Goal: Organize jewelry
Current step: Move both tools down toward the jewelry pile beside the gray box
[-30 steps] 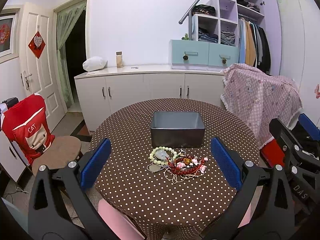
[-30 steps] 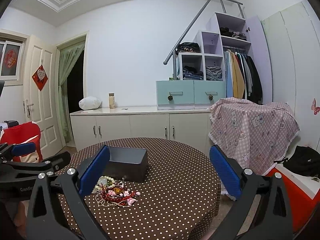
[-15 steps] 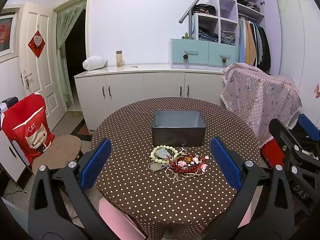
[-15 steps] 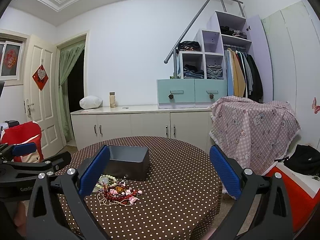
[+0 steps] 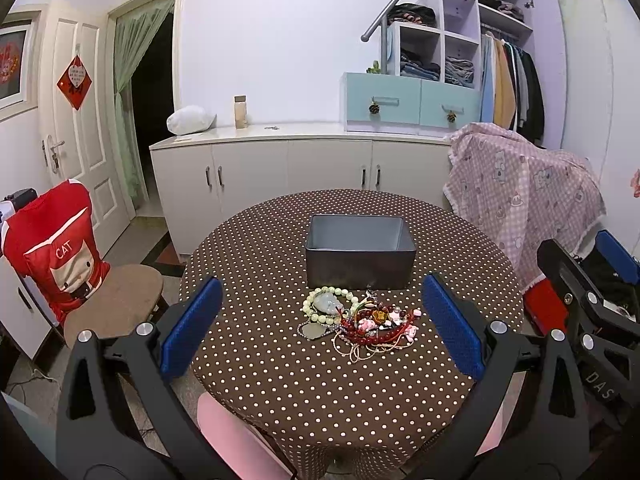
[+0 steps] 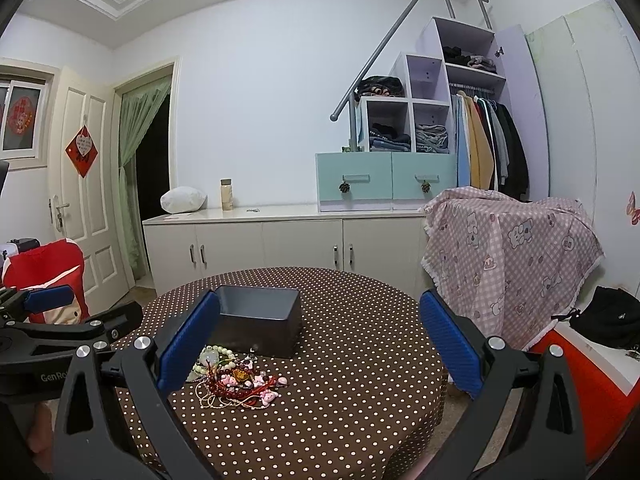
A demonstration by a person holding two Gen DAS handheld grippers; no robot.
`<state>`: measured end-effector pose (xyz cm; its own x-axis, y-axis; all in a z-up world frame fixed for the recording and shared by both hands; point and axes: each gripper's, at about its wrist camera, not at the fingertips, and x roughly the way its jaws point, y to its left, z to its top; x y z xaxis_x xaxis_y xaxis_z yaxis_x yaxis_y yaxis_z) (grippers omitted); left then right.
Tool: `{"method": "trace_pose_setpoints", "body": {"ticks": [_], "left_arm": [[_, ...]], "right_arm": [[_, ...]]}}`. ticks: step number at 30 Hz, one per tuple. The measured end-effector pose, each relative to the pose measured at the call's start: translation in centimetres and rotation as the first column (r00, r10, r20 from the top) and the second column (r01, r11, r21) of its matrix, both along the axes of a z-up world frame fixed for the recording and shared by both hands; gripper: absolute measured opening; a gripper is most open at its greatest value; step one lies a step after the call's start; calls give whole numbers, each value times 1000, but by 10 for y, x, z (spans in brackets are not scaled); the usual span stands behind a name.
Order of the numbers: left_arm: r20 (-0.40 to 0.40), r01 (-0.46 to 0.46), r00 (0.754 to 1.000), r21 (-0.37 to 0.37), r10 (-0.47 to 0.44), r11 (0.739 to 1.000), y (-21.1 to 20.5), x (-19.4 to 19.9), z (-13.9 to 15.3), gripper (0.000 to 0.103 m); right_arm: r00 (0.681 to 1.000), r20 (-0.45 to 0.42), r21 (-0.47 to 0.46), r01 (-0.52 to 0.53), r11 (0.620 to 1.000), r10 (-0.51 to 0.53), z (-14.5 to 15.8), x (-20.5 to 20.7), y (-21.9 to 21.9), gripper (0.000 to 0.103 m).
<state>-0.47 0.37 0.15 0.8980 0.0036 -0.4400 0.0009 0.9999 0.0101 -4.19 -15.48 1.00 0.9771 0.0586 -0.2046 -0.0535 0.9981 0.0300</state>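
Left tool point(image 5: 322, 330) and right tool point(image 6: 320, 340) spread wide, holding nothing. Grey box point(image 5: 360, 254) empty; jewelry pile point(image 5: 358, 322) at its 6 o'clock on bench point(image 5: 280, 380).

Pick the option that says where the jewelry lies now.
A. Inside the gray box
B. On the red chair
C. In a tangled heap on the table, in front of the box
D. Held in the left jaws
C: the jewelry sits in a heap on the dotted table just in front of the gray box, and both grippers are open and hold nothing.
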Motion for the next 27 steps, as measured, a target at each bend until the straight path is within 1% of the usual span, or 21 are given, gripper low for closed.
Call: {"method": "trace_pose_setpoints", "body": {"ticks": [9, 16, 20, 25, 27], "left_arm": [[-41, 1, 999, -7, -1, 1000, 5, 11, -7, 98], [-107, 11, 994, -26, -13, 1000, 9, 24, -20, 98], [-159, 12, 987, -35, -18, 999, 14, 32, -30, 98], [-249, 50, 966, -97, -73, 994, 24, 43, -48, 98], [-275, 36, 960, -95, -61, 995, 27, 47, -56, 98]], "right_arm": [[998, -55, 7, -12, 1000, 12, -5, 11, 2, 96], [993, -116, -1, -15, 1000, 14, -15, 22, 3, 96], [987, -162, -7, -9, 1000, 8, -24, 30, 3, 96], [971, -240, -18, 9, 1000, -13, -41, 47, 3, 96], [962, -272, -22, 14, 1000, -19, -49, 54, 3, 96]]}}
